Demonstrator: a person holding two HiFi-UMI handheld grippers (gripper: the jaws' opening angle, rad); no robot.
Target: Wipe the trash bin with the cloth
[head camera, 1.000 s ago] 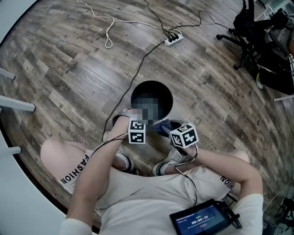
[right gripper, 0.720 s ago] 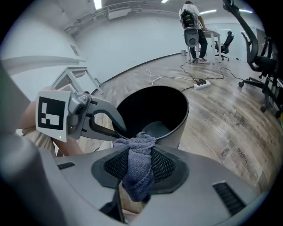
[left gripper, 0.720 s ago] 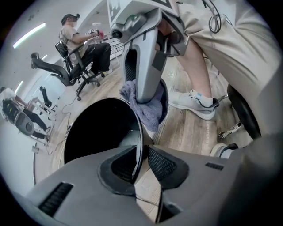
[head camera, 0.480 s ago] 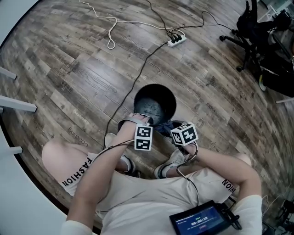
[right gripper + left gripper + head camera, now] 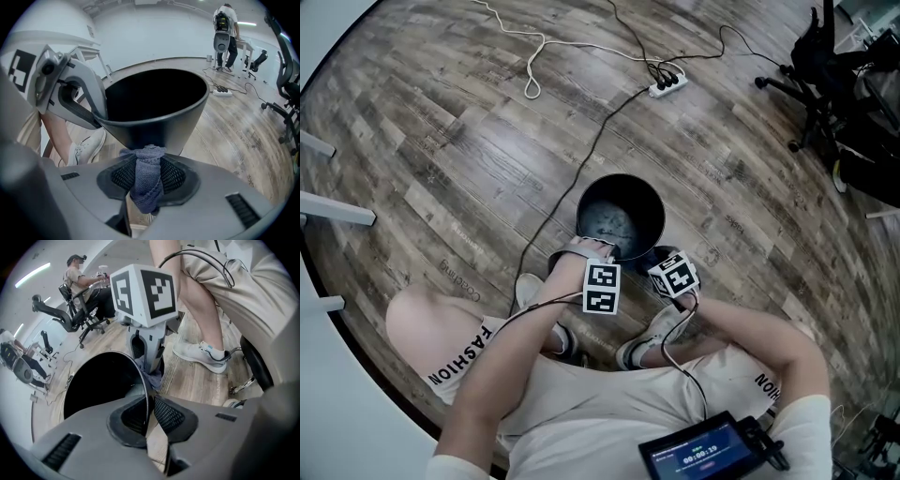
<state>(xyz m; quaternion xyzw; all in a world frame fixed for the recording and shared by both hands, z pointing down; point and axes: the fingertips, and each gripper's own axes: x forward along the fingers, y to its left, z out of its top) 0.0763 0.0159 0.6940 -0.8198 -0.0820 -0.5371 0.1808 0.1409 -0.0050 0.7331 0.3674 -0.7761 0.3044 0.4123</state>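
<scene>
Bright, even indoor lighting, soft and almost shadowless across the wooden floor [image 5: 469, 159]. Overhead source: a glowing strip light [image 5: 33, 275] high at the left of the left gripper view. Inside of the trash bin [image 5: 605, 202] dim in the head view, near black in both gripper views. Heavy fisheye bending throughout, straight planks bowed, rounded black corners in the gripper views. Crisp weave on the cloth [image 5: 147, 180]; closest foreground slightly soft.

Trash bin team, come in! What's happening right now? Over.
Left gripper just closed on trash bin rim. Right gripper shut on cloth, at bin's outer wall. Floor cable beside bin, not blocking. Over.
</scene>
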